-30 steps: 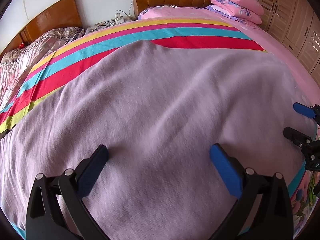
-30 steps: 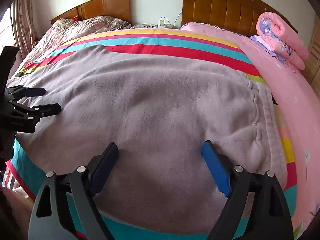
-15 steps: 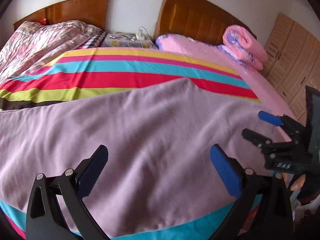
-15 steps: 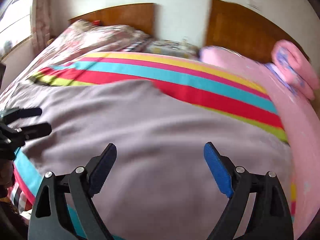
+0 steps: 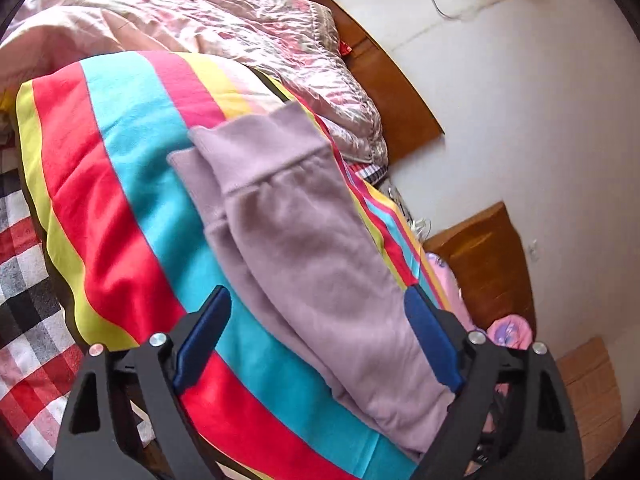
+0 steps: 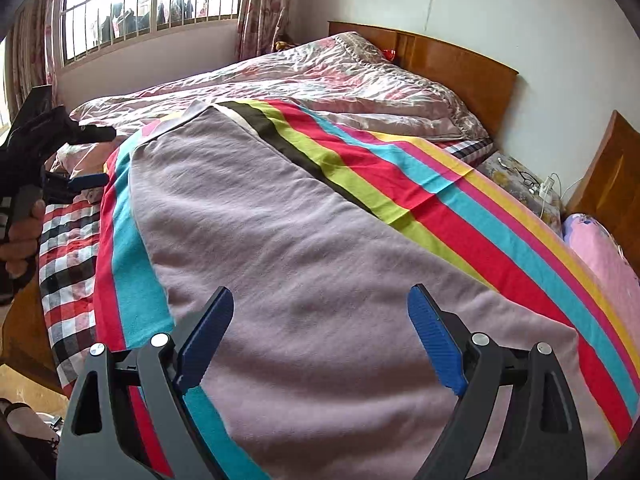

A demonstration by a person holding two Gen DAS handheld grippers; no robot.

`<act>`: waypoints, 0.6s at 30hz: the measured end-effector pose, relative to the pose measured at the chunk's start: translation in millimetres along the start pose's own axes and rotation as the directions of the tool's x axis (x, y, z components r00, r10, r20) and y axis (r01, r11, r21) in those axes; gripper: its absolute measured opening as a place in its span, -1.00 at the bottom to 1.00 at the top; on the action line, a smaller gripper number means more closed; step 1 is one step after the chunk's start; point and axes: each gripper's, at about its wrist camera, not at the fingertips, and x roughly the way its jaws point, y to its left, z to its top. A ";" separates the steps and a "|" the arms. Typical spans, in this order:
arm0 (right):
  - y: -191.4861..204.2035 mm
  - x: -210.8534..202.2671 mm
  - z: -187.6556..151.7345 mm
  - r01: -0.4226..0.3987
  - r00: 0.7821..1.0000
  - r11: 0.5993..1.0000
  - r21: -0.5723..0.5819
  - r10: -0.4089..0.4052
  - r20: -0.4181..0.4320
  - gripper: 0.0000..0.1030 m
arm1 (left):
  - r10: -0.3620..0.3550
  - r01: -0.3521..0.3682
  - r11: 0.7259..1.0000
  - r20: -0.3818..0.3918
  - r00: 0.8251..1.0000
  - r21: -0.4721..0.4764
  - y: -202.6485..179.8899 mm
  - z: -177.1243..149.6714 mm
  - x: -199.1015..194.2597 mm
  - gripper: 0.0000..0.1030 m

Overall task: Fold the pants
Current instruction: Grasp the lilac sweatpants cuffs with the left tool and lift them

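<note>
Lilac fleece pants (image 6: 304,248) lie spread flat on the striped blanket (image 6: 460,216). In the left wrist view the two pant legs (image 5: 320,264) lie side by side and end in ribbed cuffs (image 5: 260,148) toward the top. My left gripper (image 5: 320,320) hovers above the legs. Its jaws are closing, with the cloth below them and no pad pressing on it. It shows again at the left edge of the right wrist view, left gripper (image 6: 86,156), in a hand (image 6: 20,236). My right gripper (image 6: 320,320) stands open over the wide part of the pants.
A shiny floral quilt (image 6: 320,76) covers the neighbouring bed, with wooden headboards (image 6: 452,64) behind. A checked sheet (image 6: 68,256) hangs at the bed's left side. A bedside stand with cables (image 6: 532,188), a pink pillow (image 6: 600,248) and a barred window (image 6: 152,4) are also in view.
Both views have swung left along the pants toward the leg ends. The left view has rolled strongly, and the cuffs have come into sight. The left jaws stand a little narrower.
</note>
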 end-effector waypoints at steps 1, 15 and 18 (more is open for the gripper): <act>1.4 -0.1 -0.2 0.001 1.000 1.000 0.006 -0.001 -0.004 0.66 | 0.006 -0.005 1.000 0.009 1.000 -0.026 8.9 8.2 0.6 0.46; -5.9 -0.1 -10.0 -0.008 1.000 0.997 0.073 0.010 -0.025 0.66 | -0.106 0.105 0.960 0.008 0.994 -0.258 61.4 51.4 35.1 0.39; -6.3 4.8 -13.8 -0.004 0.999 0.997 0.075 0.007 -0.040 0.66 | -0.034 0.027 0.978 -0.029 0.999 -0.206 42.1 59.3 43.9 0.12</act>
